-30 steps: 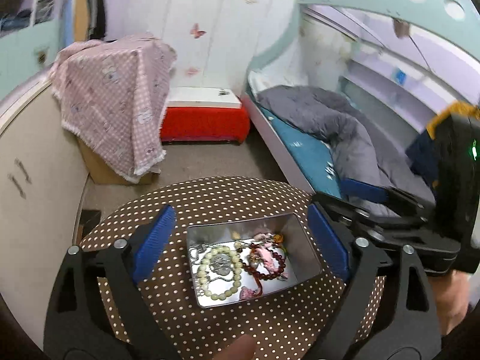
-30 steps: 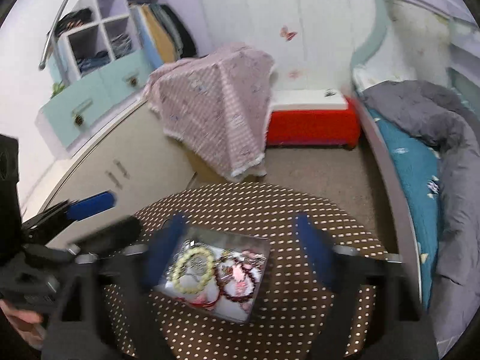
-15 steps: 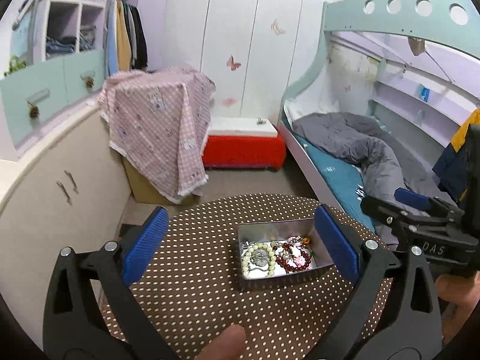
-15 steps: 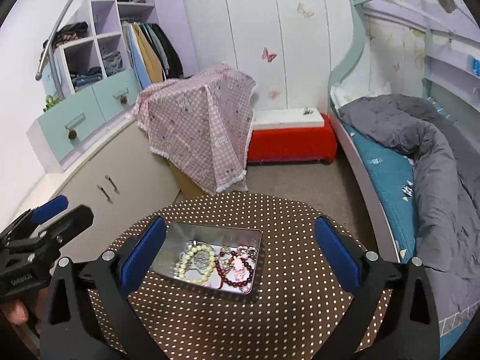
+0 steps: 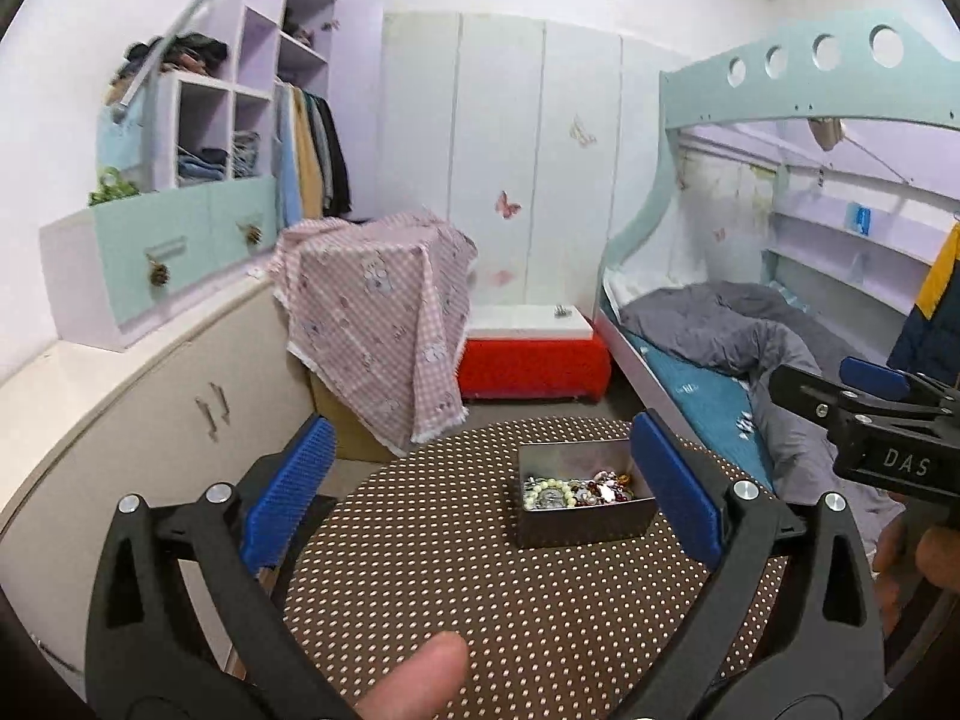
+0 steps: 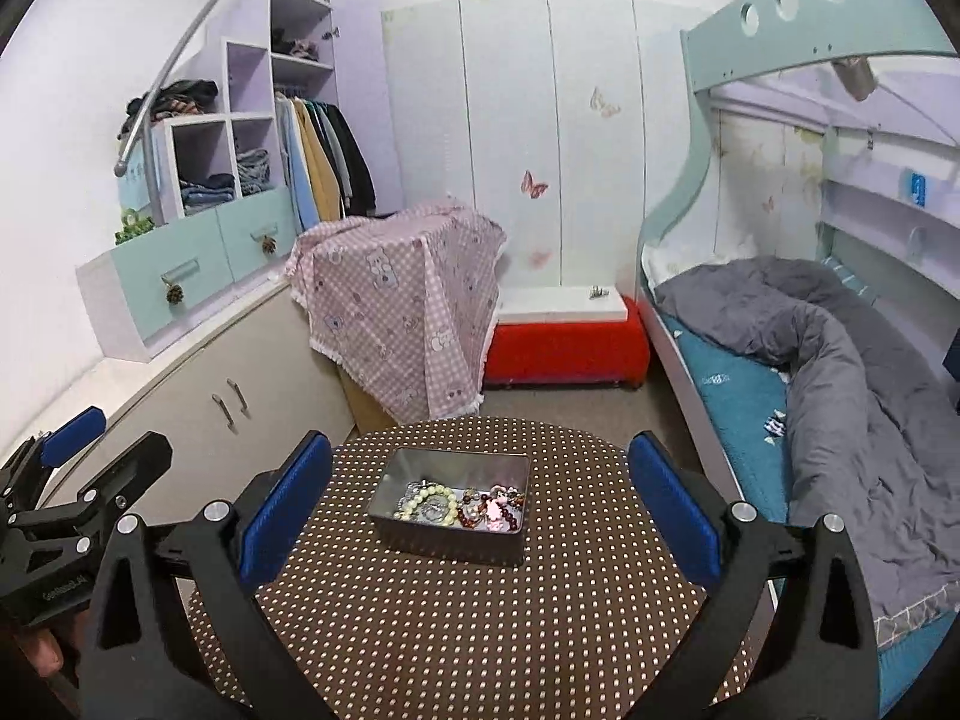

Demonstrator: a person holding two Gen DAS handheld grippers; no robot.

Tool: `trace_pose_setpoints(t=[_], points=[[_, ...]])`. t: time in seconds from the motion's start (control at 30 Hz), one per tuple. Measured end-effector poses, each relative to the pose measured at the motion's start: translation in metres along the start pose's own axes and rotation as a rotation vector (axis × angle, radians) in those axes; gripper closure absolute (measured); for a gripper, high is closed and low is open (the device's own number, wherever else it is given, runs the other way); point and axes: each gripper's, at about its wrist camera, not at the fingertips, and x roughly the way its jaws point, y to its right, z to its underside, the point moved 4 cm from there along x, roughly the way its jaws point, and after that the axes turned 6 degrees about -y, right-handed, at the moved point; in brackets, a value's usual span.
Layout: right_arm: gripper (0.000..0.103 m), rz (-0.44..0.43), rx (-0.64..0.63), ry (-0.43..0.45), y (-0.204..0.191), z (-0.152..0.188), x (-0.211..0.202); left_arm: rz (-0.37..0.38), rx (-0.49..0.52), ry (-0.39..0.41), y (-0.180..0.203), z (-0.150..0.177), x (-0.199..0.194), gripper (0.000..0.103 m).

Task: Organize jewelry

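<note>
Tangling is the likely trouble: beaded bracelets lie heaped in a rectangular silver tin on the round brown dotted bench, ahead of both spread, empty tongs, left and right; one pinch could drag several.

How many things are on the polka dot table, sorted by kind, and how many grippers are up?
Metal tins: 1
Pale green bead bracelets: 1
Dark red bead bracelets: 1
Pink jewelry tangle: uncountable
Open grippers: 2, left gripper, right gripper
Total: 5, plus tangle
</note>
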Motion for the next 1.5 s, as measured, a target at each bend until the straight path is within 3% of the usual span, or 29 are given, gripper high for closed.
trace_pose_setpoints(t=[0.23, 0.73, 1.5], points=[[0.008, 0.025, -0.013, 0.080, -0.012, 0.017, -0.048, -0.038, 0.000, 0.073, -0.005, 0.011, -0.054, 0.006], [0.008, 0.105, -0.047, 0.203, -0.018, 0.049, -0.112, -0.121, -0.017, 0.162, 0.003, 0.033, -0.110, 0.006], [0.008, 0.092, -0.050, 0.158, -0.024, 0.071, -0.105, -0.094, -0.007, 0.167, 0.011, 0.042, -0.122, 0.006]])
